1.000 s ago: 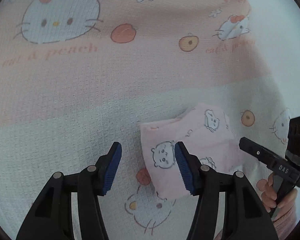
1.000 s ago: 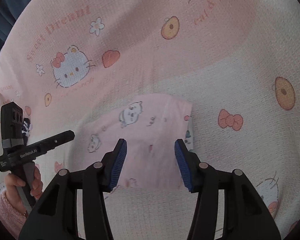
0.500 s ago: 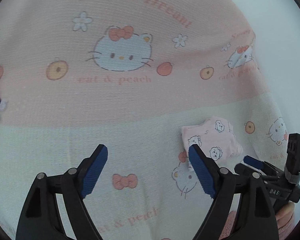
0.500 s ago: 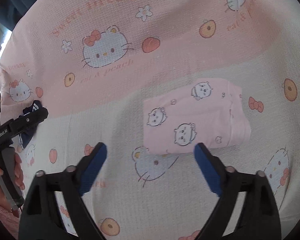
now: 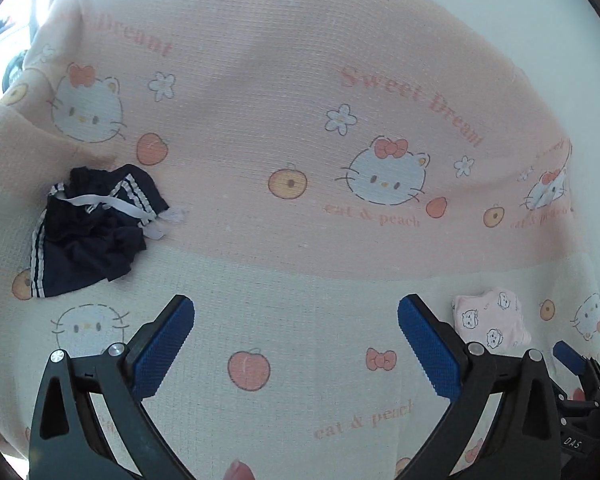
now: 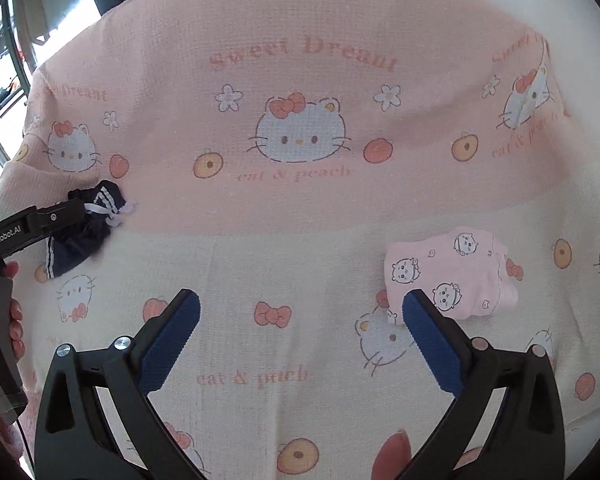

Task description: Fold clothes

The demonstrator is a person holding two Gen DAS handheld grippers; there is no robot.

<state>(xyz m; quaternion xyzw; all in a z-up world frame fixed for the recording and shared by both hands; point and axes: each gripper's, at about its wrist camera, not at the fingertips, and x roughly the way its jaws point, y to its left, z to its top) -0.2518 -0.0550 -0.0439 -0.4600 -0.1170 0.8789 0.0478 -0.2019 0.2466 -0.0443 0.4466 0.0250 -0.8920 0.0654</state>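
Between both wide-spread tongs: bare printed blanket [image 5: 300, 272]. Left tongs [image 5: 296, 344] released, empty; crumpled navy shorts [image 5: 88, 232] ahead to their left. Right tongs [image 6: 300, 340] released, empty; folded pink garment [image 6: 448, 272] just beyond their right finger [image 6: 432, 344].

Your right gripper [image 6: 300, 336] is hovering wide apart over the pink-and-cream cartoon-cat blanket [image 6: 300, 216]. The folded pale pink printed garment [image 6: 448, 272] is lying right of it; the crumpled navy white-striped garment [image 6: 80, 236] is sitting far left.
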